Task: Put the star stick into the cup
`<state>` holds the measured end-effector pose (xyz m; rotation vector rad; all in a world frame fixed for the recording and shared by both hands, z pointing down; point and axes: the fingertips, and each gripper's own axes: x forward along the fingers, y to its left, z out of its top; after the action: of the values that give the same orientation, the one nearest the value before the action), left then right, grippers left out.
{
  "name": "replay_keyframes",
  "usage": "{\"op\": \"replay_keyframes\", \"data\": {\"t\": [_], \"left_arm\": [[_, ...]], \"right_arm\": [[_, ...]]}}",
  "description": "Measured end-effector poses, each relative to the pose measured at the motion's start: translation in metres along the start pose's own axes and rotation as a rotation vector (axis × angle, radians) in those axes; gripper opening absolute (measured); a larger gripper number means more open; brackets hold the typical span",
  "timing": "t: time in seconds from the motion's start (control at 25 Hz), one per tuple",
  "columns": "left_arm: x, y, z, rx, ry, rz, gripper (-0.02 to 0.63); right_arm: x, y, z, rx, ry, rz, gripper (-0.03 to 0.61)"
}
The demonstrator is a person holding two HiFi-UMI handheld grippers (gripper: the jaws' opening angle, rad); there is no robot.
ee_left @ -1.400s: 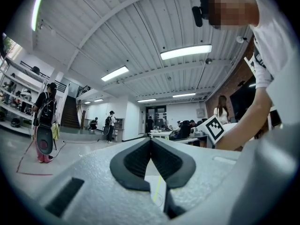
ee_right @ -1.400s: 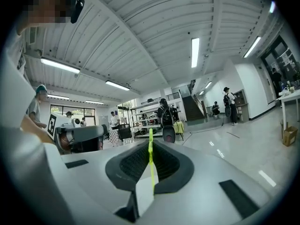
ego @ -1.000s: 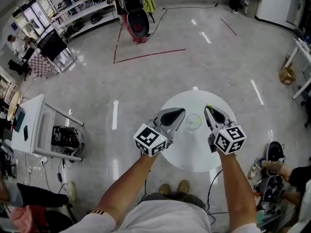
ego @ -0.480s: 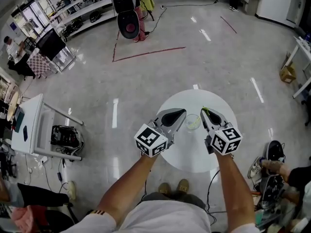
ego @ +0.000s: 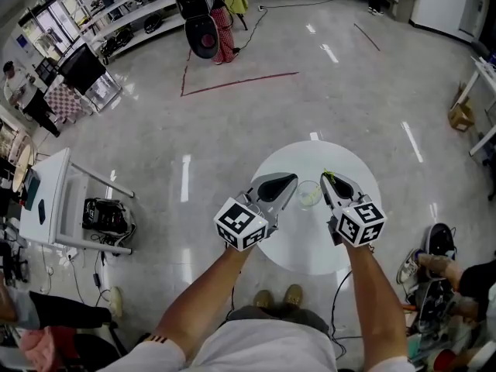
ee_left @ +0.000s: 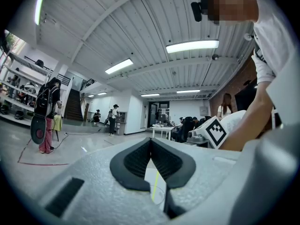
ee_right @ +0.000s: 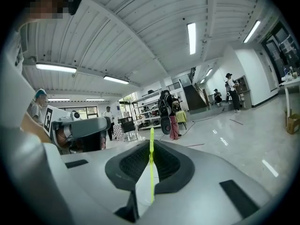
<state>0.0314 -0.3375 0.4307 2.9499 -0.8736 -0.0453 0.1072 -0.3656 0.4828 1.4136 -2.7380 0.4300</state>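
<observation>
R gripper point(ego: 329, 177) edged toward cup point(ego: 301, 193), fingers gripping star stick point(ee_right: 151, 165) (end by cup); L gripper point(ego: 292, 179) fingers closed.

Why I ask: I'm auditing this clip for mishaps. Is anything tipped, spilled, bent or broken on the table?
Nothing stands out. The cup stands upright on the round table with no spill around it. The right gripper pinches the stick, which runs straight and unbent along its jaws. The star end isn't clearly visible.
</observation>
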Motion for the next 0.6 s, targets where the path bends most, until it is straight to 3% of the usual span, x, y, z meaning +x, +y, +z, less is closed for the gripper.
{"op": "replay_keyframes", "data": {"t": [0.24,0.4,0.6], "left_arm": [[0.003,-0.002,0.001,-0.002,0.003,-0.007,0.015],[0.003,-0.006,-0.001,-0.002,0.002,-0.014,0.015],[0.000,-0.010,0.000,0.000,0.001,-0.024,0.015]], "right_arm": [[0.000,-0.003,0.000,-0.042,0.042,0.003,0.028],[-0.001,-0.005,-0.007,-0.083,0.094,-0.003,0.128],[-0.003,-0.008,-0.012,-0.143,0.153,-0.036,0.190]]}}
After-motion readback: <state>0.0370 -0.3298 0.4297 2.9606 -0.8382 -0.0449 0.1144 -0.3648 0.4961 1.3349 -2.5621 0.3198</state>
